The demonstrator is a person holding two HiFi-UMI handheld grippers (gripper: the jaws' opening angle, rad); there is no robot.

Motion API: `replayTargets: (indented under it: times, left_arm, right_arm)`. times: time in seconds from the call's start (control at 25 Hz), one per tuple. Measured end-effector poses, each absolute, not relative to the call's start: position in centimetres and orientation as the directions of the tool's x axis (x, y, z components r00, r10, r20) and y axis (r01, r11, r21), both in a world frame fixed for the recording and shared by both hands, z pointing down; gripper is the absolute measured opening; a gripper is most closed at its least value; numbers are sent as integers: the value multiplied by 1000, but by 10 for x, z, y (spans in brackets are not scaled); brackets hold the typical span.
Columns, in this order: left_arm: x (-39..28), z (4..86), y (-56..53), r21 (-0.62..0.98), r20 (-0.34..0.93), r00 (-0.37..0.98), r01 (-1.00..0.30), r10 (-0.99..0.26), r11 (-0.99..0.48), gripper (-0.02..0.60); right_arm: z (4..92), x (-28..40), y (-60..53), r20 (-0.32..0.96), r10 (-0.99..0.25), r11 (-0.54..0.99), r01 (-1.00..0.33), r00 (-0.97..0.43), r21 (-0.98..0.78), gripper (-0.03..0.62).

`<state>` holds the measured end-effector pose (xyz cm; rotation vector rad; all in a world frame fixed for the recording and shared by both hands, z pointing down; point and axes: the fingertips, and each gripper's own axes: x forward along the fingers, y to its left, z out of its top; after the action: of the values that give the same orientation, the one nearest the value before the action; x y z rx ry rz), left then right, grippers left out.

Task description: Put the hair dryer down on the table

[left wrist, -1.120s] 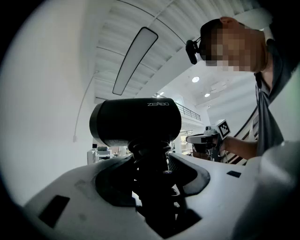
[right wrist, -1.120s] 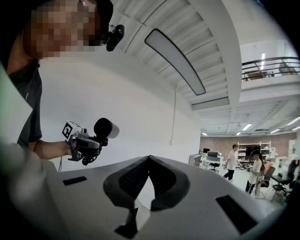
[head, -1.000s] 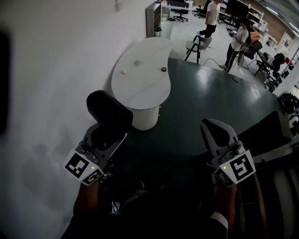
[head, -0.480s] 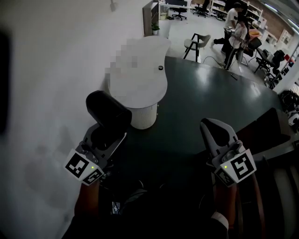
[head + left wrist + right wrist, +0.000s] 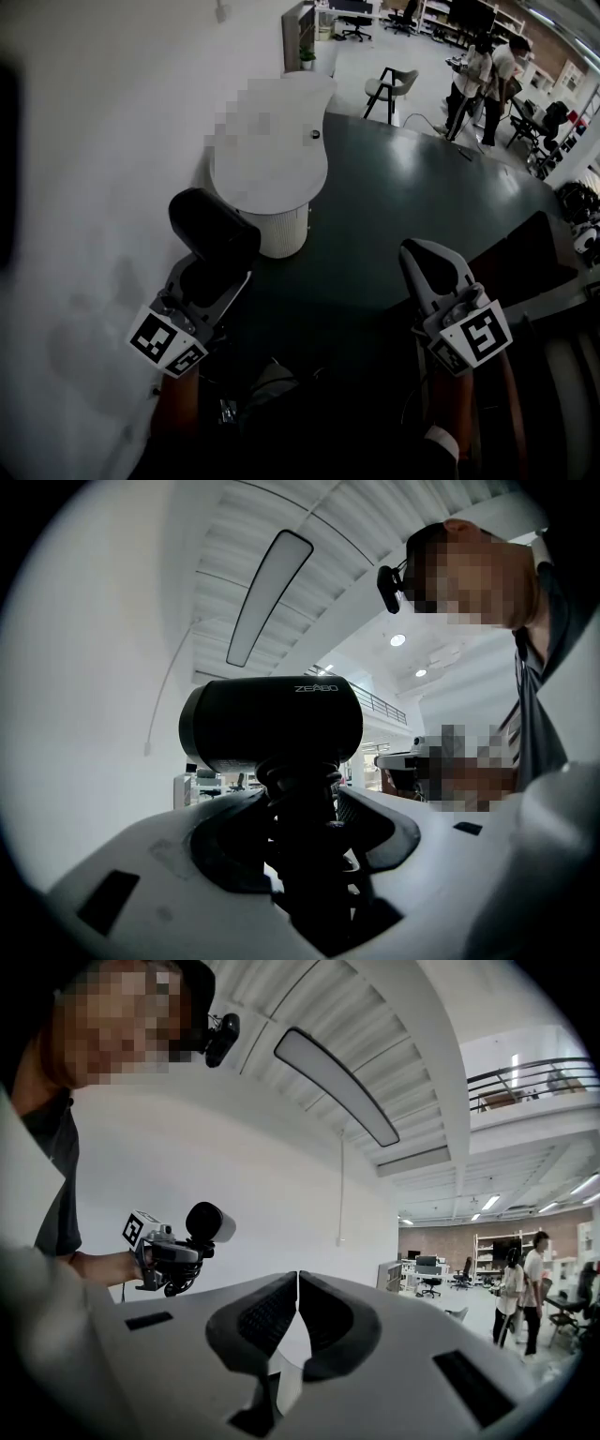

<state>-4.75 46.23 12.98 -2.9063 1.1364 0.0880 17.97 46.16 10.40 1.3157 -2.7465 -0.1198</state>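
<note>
**Hair dryer held in my left tongs, not on the surface**

My left tongs [image 5: 300, 810] are clamped on the handle of the hair dryer [image 5: 272, 719]. The handle goes down between the two jaws and both press on it from the sides. Just above the tips, the handle has a collar of dark rings, and on top of it sits the barrel. The barrel is short, round and matte black, and it lies crosswise to the jaws. On its side there is a small line of pale print, which I cannot read with certainty. In the right gripper view, one end face of the barrel looks pale grey and the rest looks black.

The hair dryer is up in the air, and only the left tongs touch it. In the head view, the white curved surface [image 5: 292, 192] lies beyond the barrel, further out from the tips of the left tongs and lower. One small dark thing [image 5: 314, 134] rests on its far part.

My right tongs [image 5: 298, 1283] have the jaws together, pad against pad, with nothing between them. They are well apart from the left tongs, on the right, over the dark floor [image 5: 412, 206]. Far beyond their tips stand a chair [image 5: 394, 86] and two people [image 5: 487, 70].
</note>
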Motion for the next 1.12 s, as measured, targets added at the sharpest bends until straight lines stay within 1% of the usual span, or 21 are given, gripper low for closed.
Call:
replayTargets:
  times: [0.12, 0.4, 0.56, 0.76, 0.84, 1.0, 1.12]
  left_arm:
    - [-56, 131, 462, 11, -64, 731, -681, -680, -733, 213]
    - [-93, 131, 445, 41, -73, 725, -684, -685, -728, 213]
    - [-116, 128, 430, 40, -72, 735, -673, -674, -738, 213]
    - [-148, 122, 408, 34, -82, 750, -656, -656, -754, 213]
    - [-153, 122, 403, 34, -86, 757, -648, -648, -761, 213]
    - [-155, 128, 398, 36, -85, 769, -633, -634, -773, 213]
    - [-157, 134, 395, 46, -82, 771, -630, -631, -775, 213]
  right_arm:
    - [103, 171, 461, 64, -774, 632, -764, -630, 130, 9]
    - [93, 140, 444, 42, -785, 617, -775, -618, 135, 9]
    - [89, 114, 431, 47, -794, 607, -788, -606, 108, 9]
    - [84, 82, 414, 43, -810, 586, -801, -585, 120, 9]
    - [82, 74, 409, 23, -813, 581, -806, -582, 112, 9]
    - [95, 72, 409, 54, -821, 571, -812, -569, 119, 9]
    - [96, 66, 408, 46, -820, 572, -815, -570, 99, 9]
